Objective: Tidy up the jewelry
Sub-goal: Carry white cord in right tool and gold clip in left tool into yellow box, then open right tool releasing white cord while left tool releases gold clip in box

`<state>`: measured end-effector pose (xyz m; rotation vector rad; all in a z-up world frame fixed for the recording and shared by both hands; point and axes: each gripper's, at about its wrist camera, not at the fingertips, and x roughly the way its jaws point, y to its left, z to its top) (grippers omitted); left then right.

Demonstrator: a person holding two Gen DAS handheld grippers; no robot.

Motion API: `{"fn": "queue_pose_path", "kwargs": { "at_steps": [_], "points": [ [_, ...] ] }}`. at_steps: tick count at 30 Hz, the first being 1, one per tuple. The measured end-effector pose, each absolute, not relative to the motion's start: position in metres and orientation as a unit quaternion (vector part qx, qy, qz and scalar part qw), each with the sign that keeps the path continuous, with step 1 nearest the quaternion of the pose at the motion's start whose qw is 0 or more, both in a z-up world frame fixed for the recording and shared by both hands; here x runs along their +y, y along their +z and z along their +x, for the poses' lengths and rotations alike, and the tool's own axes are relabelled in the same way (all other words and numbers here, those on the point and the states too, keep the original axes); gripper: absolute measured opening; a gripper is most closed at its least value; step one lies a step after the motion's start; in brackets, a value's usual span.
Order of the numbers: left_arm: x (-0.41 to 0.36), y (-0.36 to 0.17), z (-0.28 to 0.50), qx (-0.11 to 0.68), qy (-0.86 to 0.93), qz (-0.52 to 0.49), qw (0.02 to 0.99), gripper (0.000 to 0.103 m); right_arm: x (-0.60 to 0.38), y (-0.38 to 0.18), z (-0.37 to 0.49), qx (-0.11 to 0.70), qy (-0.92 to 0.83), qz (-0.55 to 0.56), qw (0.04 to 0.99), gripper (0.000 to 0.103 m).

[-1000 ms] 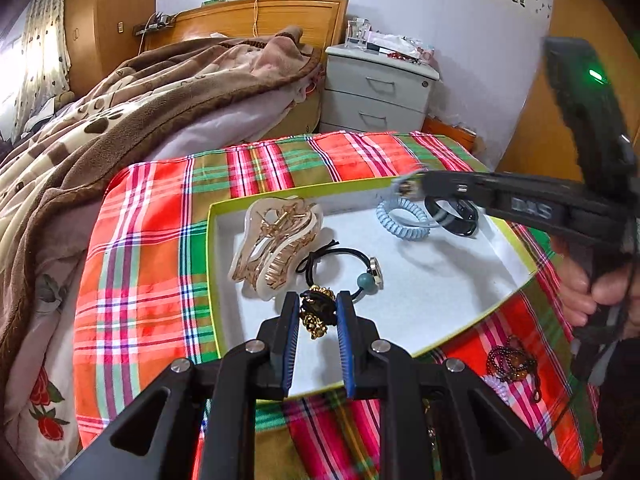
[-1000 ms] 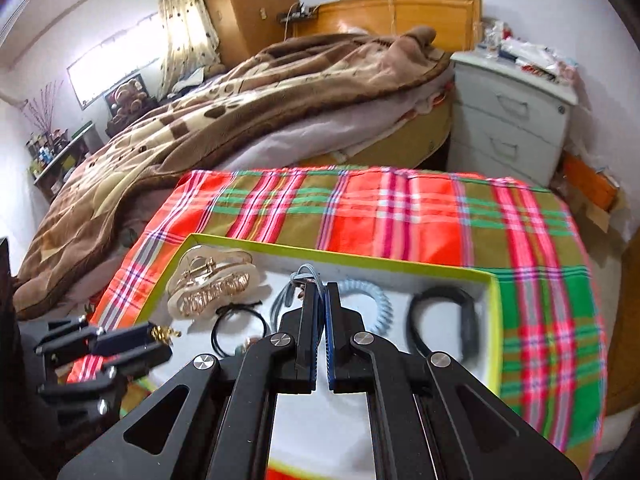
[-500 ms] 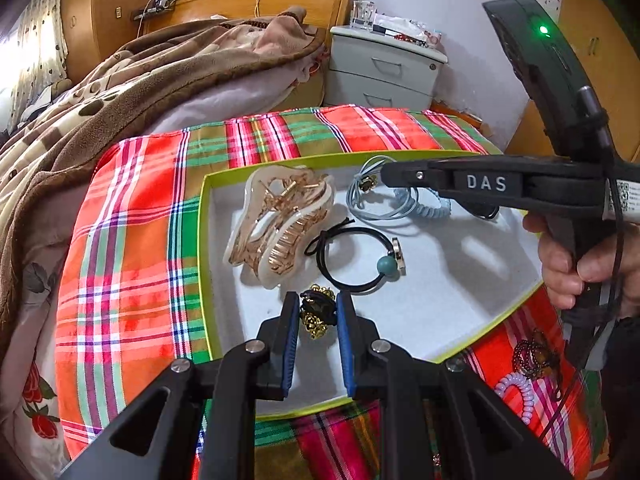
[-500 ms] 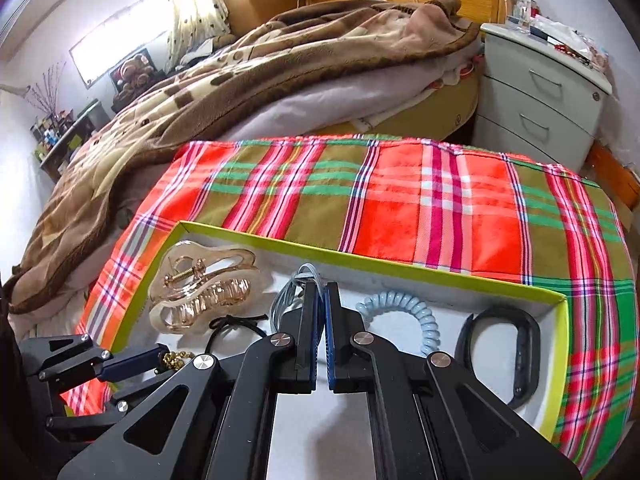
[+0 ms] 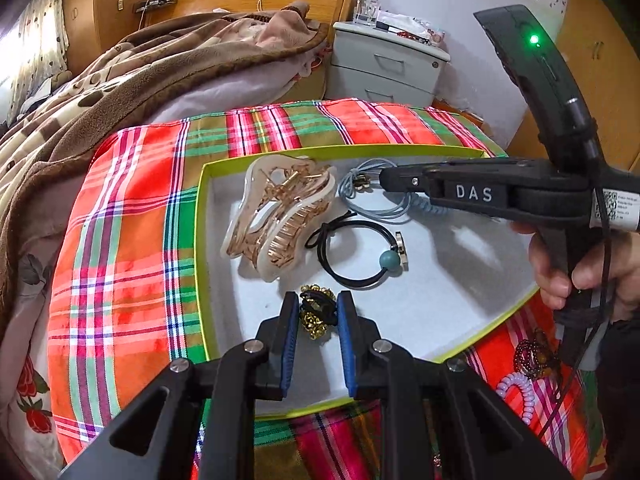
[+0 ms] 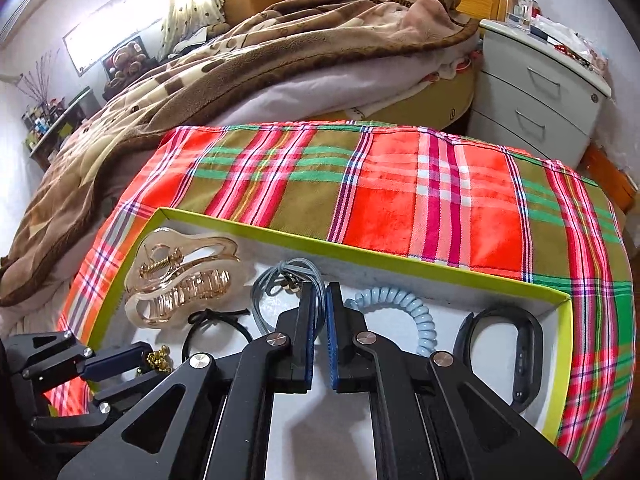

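Snagging worries me: my right tool (image 6: 319, 300), jaws parting, has the grey-blue cord tie (image 6: 280, 280) between them, so it could drag out. My left tool (image 5: 318, 312) pinches the gold-beaded tie (image 5: 316, 314) above the tray (image 5: 400, 320); its beads might catch.

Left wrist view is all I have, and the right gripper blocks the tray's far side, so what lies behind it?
Observer: A black band lies in the tray's right corner.
Operator: Anything in the right gripper?
Observer: The right gripper's jaws are opening; the grey tie's cords run between them.
Operator: And the coil?
Observer: The blue coil lies between the tie and the band.
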<state>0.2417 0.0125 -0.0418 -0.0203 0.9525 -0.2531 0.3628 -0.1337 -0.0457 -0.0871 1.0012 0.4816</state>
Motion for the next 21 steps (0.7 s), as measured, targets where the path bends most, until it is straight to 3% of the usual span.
{"fn": "queue_pose_path", "kwargs": {
  "at_steps": [2,10,14,21],
  "points": [
    [0.013,-0.042,0.242,0.457,-0.122,-0.011,0.881,0.022,-0.132,-0.045,0.362,0.474,0.226,-0.047,0.850,0.012],
    [0.012,-0.041,0.240,0.456,-0.124,-0.015,0.881,0.033,-0.131,-0.044,0.361,0.471,0.221,-0.052,0.853,0.017],
    [0.013,-0.037,0.237,0.453,-0.125,-0.018,0.883,0.036,-0.134,-0.039,0.356,0.464,0.223,-0.046,0.856,0.037],
    [0.016,-0.027,0.227,0.439,-0.126,-0.027,0.889,0.042,-0.142,-0.027,0.347,0.451,0.222,-0.035,0.864,0.038]
  ]
}}
